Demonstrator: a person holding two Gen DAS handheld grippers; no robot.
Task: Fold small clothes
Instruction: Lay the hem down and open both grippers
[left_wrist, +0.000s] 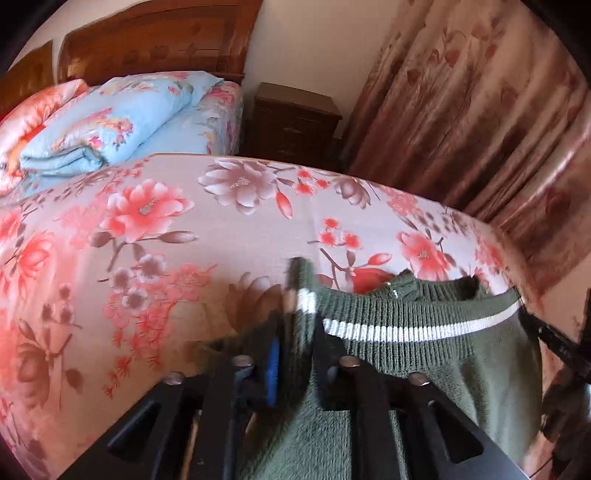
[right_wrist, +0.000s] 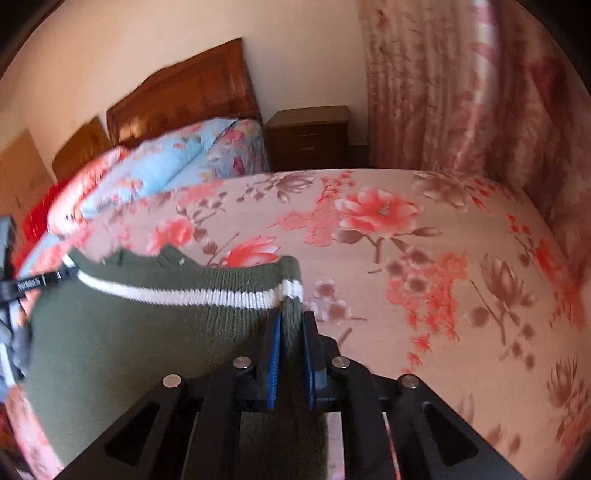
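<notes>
A small dark green knit garment (left_wrist: 417, 373) with a white stripe along its ribbed hem hangs stretched between my two grippers above the floral bed. My left gripper (left_wrist: 295, 325) is shut on one corner of the ribbed hem. My right gripper (right_wrist: 291, 325) is shut on the other corner of the garment (right_wrist: 147, 332). The right gripper's tip shows at the right edge of the left wrist view (left_wrist: 550, 332); the left gripper's tip shows at the left edge of the right wrist view (right_wrist: 40, 282). The cloth below the hem hangs down over the gripper bodies.
The bed has a pink floral sheet (left_wrist: 229, 236). A folded blue floral quilt (left_wrist: 107, 125) lies near the wooden headboard (left_wrist: 155, 33). A dark wooden nightstand (left_wrist: 295, 118) stands beside the bed, with pink floral curtains (left_wrist: 480, 110) to the right.
</notes>
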